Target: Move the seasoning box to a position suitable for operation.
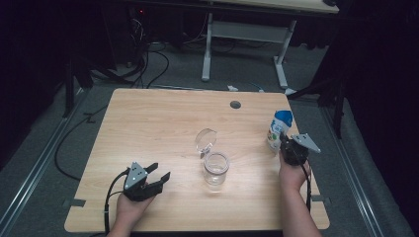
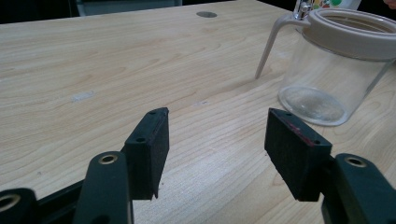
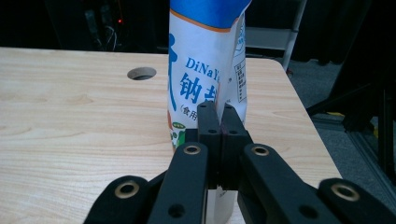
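One soft film pouch (image 1: 280, 129), upright near the right edge of the table (image 1: 148, 123); probably light, slippery and easily crushed, so best pinched at a fold or the top seam. Right gripper (image 3: 220, 109) closed tight, seemingly on its film. Left gripper (image 2: 217, 126) wide open, empty, near the glass jar (image 2: 327, 70).

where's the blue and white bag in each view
High view: the bag stands near the table's right edge, just beyond the right gripper.
Left gripper view: a scrap of its print peeks over the glass jar at the top right.
Right gripper view: it rises at the centre, its edge pinched in the shut jaws.
Shared landmark: the round hole in the table.
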Motion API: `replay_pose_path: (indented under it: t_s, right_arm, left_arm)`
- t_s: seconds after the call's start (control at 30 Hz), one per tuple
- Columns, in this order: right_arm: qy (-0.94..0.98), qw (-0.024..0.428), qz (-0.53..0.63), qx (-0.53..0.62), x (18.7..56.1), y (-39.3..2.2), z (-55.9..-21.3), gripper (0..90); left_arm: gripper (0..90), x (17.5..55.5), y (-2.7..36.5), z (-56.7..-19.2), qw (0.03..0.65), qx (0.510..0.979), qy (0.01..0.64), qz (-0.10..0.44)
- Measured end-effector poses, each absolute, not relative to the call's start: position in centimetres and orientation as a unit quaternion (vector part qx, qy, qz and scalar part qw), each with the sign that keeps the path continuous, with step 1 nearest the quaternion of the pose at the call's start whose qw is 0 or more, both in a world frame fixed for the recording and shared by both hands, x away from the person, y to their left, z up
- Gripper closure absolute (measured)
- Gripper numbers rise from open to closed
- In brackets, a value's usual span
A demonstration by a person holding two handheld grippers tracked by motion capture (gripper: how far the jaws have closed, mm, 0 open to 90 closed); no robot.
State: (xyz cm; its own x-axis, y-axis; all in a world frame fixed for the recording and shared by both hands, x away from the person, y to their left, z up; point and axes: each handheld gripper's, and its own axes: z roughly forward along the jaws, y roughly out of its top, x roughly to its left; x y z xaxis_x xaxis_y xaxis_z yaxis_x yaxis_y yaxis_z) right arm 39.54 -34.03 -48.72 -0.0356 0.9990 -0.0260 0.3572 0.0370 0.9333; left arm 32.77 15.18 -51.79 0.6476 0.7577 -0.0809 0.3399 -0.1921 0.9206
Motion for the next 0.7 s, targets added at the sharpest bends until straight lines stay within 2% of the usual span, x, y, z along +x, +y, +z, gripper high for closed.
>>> replay_pose_path:
  t_s: [0.4, 0.7]
  right_arm:
    - [0.615, 0.382, 0.414, 0.552, 38.5, -33.9, -47.6, 90.0]
    - [0.639, 0.336, 0.437, 0.536, 35.6, -33.4, -45.9, 90.0]
  left_arm:
    - [40.0, 32.6, 15.1, -51.7, 0.526, 0.747, 0.353, 0.2]
    - [39.9, 32.5, 14.9, -51.7, 0.532, 0.746, 0.347, 0.2]
